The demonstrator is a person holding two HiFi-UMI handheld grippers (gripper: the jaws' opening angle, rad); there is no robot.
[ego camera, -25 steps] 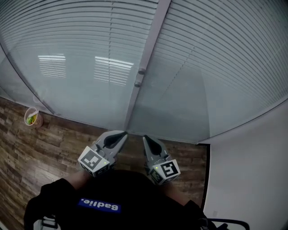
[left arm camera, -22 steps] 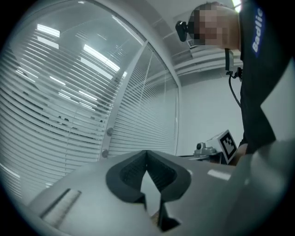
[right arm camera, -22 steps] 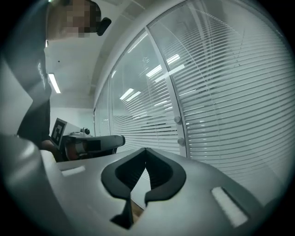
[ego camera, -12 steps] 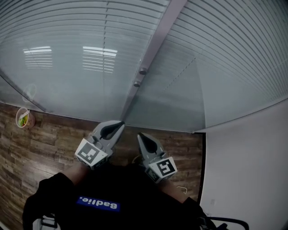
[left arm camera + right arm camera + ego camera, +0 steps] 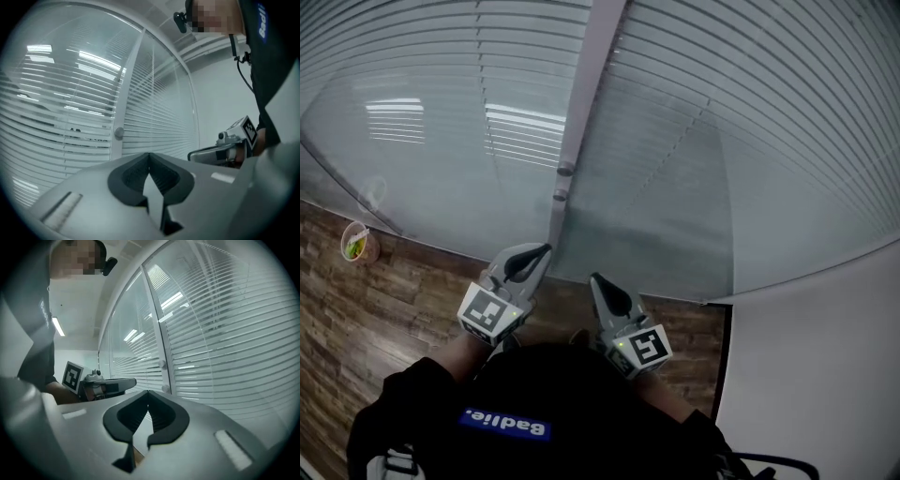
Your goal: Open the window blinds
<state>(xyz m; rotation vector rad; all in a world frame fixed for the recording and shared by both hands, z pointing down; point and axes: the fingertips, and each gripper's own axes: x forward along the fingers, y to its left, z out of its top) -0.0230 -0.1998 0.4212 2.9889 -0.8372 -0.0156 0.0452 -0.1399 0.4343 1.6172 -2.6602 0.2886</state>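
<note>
Wood-look flooring meets a glazed partition where the lowered window blinds flank a grey frame post. Two round knobs sit on the post, near the left gripper, with the right gripper beside it. Both jaws are clenched on nothing. The knobs probably tilt the slats, so part one pair of jaws, seat them squarely around a knob and twist gently. The only writing is white lettering on a blue chest patch, left unread.
</note>
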